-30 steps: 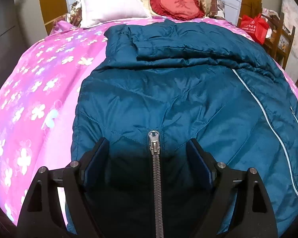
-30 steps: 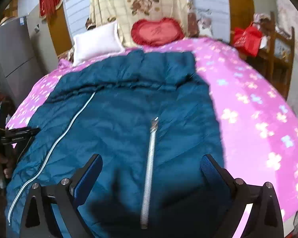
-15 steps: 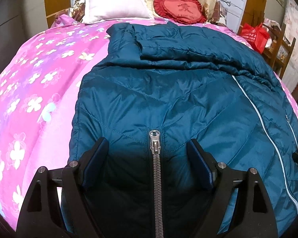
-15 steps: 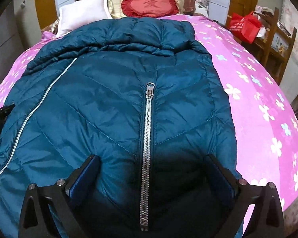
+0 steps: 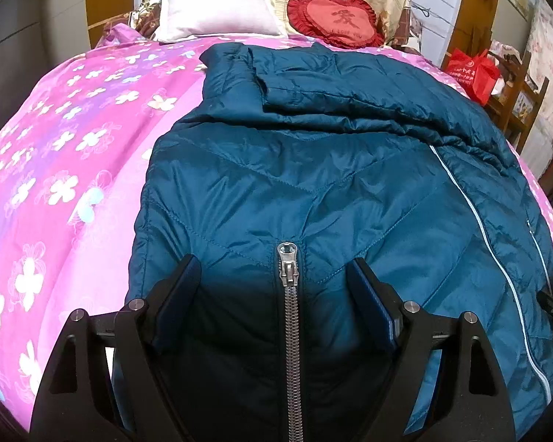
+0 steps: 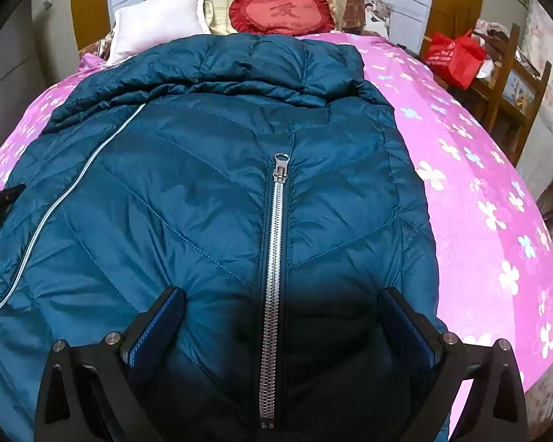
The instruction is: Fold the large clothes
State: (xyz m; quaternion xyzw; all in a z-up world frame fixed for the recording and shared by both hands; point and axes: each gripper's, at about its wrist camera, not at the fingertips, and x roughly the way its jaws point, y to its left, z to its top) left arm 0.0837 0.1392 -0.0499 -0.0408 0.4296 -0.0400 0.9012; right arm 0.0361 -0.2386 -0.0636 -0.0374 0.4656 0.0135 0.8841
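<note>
A large teal quilted down jacket (image 5: 313, 184) lies spread flat on a pink flowered bed, also filling the right wrist view (image 6: 210, 202). My left gripper (image 5: 276, 287) is open, its jaws either side of a silver pocket zipper (image 5: 289, 294) near the jacket's left hem. My right gripper (image 6: 282, 324) is open, its jaws astride another silver zipper (image 6: 274, 258) near the right hem. Neither holds cloth. A thin white front zipper (image 5: 479, 228) runs down the jacket's middle and shows in the right wrist view (image 6: 55, 202). The hood is bunched at the far end.
The pink bedspread (image 5: 55, 147) shows left of the jacket and on the right (image 6: 479, 184). A white pillow (image 5: 217, 7) and red heart cushion (image 5: 335, 18) lie at the headboard. A red bag (image 6: 453, 55) sits on a wooden chair at the right.
Both grippers have come lower and closer over the jacket's hem. The right one moved in most, so its zipper now fills the view. Both jaws stayed open.
</note>
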